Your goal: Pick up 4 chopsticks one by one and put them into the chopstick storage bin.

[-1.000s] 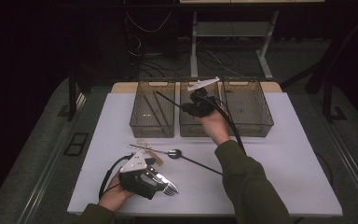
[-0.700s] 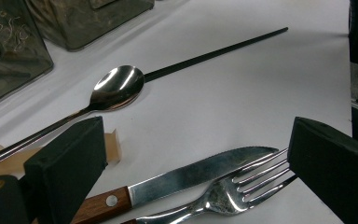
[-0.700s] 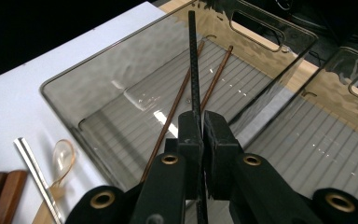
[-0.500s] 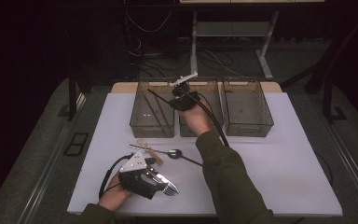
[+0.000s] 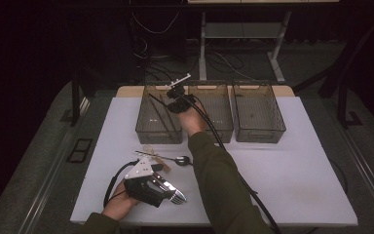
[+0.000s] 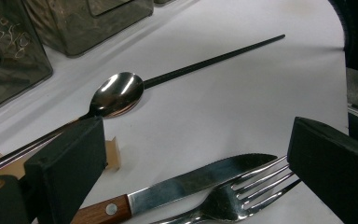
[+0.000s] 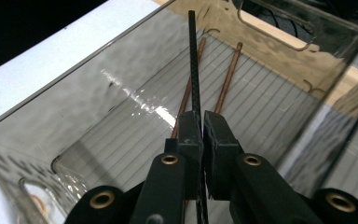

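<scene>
The right gripper (image 7: 201, 126), jaws clamped on a black chopstick (image 7: 193, 60), has swung from the middle bin to over the left bin (image 5: 158, 117), where two brown chopsticks (image 7: 226, 79) lie; release there probably comes next. The left gripper (image 6: 191, 154) rests wide open and empty over a fork (image 6: 242, 193), knife (image 6: 191, 184) and spoon (image 6: 116, 93).

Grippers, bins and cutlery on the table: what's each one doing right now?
right gripper: shut on black chopstick, over the left bin.
left gripper: open, holding nothing.
left bin: holds two brown chopsticks.
spoon, knife, fork: lying flat.
</scene>
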`<state>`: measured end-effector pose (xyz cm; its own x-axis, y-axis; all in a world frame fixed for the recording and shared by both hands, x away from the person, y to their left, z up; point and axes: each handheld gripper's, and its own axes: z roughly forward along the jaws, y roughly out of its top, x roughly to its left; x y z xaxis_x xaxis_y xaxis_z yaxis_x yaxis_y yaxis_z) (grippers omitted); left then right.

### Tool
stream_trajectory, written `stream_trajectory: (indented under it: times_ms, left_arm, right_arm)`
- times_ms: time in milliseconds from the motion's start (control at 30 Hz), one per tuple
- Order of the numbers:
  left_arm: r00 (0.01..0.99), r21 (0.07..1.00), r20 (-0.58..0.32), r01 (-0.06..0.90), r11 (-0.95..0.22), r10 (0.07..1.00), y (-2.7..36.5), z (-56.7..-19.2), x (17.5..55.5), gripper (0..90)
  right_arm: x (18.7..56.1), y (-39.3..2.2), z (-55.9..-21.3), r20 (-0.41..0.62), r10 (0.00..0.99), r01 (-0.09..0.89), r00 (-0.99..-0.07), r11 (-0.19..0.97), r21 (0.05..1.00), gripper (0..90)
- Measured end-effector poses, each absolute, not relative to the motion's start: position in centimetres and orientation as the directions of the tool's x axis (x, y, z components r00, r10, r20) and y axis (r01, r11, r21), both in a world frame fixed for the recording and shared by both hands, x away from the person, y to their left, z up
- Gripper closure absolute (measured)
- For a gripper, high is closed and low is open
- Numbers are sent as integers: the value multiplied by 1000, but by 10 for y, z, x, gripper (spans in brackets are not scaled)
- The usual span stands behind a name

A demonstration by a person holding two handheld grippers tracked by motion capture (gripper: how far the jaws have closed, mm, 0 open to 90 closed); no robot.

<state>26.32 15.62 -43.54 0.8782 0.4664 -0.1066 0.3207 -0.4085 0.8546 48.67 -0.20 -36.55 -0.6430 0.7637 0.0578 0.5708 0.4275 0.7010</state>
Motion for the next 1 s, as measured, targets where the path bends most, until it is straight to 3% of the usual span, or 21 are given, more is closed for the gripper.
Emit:
stream_trajectory:
  times_ms: [367,933,1000]
  left_arm:
    - [879,855,-109,320,-408,464,156,-435,264,41]
    - [879,849,-101,320,-421,466,158,-436,264,41]
    - [878,847,-95,319,-425,469,157,-437,264,42]
  right_arm:
    - [489,12,-377,62,755,567,-653,432,701,844]
    - [468,-30,-355,139,694,548,-706,413,727,415]
    - [462,-40,-353,155,667,538,-729,417,733,425]
